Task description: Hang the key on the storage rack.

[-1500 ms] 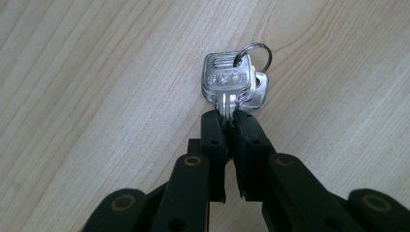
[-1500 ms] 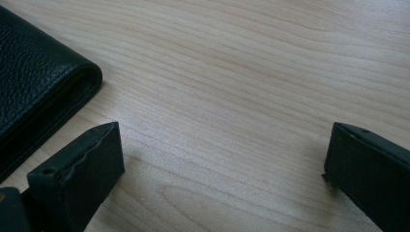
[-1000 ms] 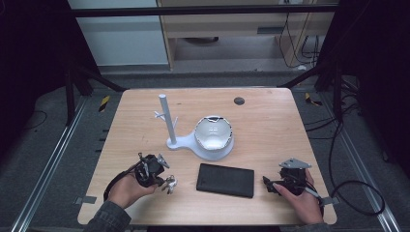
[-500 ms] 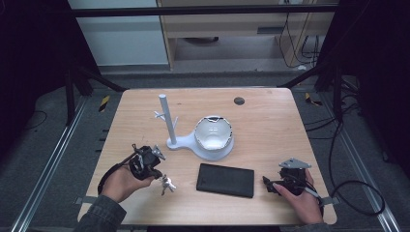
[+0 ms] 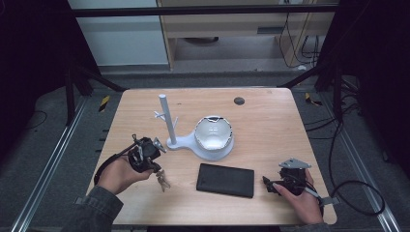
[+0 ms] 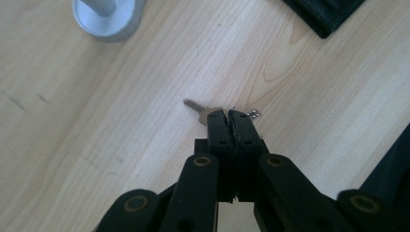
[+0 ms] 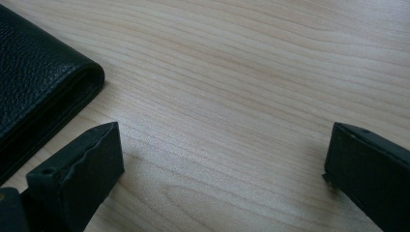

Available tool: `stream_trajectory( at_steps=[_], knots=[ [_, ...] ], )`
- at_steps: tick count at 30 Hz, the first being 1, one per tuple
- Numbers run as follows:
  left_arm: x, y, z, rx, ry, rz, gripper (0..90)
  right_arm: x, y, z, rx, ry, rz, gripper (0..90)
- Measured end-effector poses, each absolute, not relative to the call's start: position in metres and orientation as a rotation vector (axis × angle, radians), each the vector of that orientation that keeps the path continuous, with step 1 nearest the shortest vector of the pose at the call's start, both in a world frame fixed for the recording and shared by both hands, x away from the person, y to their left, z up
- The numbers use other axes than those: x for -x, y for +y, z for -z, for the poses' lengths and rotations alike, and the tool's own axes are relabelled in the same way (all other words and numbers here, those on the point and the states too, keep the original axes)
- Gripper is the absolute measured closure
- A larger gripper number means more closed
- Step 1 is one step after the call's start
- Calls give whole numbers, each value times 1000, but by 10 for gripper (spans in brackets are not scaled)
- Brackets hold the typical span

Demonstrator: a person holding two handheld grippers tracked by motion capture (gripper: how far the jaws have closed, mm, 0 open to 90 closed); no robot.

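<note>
The left hand-held gripper (image 5: 155, 166) hangs above the front left part of the tabletop (image 5: 270, 121), with its jaws pressed together on a bunch of keys (image 5: 162, 179). In the left gripper view the two black jaws meet at their tips, and a silver key blade (image 6: 193, 106) sticks out to one side of them, with a bit of ring or chain on the other side. In the high view the keys dangle just below the jaw tips, near the front edge; whether they touch the wood I cannot tell.

The right hand-held gripper (image 5: 269, 183) sits low at the front right corner of the tabletop, held in the person's right hand (image 5: 302, 203). Its jaws stand wide apart with only bare wood between them.

A black leather wallet (image 5: 225, 180) lies flat near the front edge, between the two hands, and its rounded edge shows just beside the right gripper's jaw in the right gripper view. Behind the wallet, around the middle of the tabletop, stands a white key stand (image 5: 166, 118) with an upright post and small pegs, its base joined to a shallow white bowl (image 5: 213, 137). A small dark round disc (image 5: 239, 101) lies near the far edge.
</note>
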State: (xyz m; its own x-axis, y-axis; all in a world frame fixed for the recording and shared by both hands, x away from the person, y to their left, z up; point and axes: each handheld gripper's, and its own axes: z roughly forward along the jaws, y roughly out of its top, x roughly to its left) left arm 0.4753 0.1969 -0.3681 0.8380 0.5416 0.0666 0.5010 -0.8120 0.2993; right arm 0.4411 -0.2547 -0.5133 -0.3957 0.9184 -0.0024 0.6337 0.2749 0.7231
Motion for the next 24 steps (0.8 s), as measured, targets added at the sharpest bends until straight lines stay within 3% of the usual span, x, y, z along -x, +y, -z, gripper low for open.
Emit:
stream_trajectory(
  at_steps=[11,24],
  knots=[
    [-482,201,304,-2736,765,-244,887,-441,-255,513,-1400,2128,-908,5],
    [-502,202,263,-2701,789,-270,887,-441,-254,513,-1403,2126,-907,4]
  ],
)
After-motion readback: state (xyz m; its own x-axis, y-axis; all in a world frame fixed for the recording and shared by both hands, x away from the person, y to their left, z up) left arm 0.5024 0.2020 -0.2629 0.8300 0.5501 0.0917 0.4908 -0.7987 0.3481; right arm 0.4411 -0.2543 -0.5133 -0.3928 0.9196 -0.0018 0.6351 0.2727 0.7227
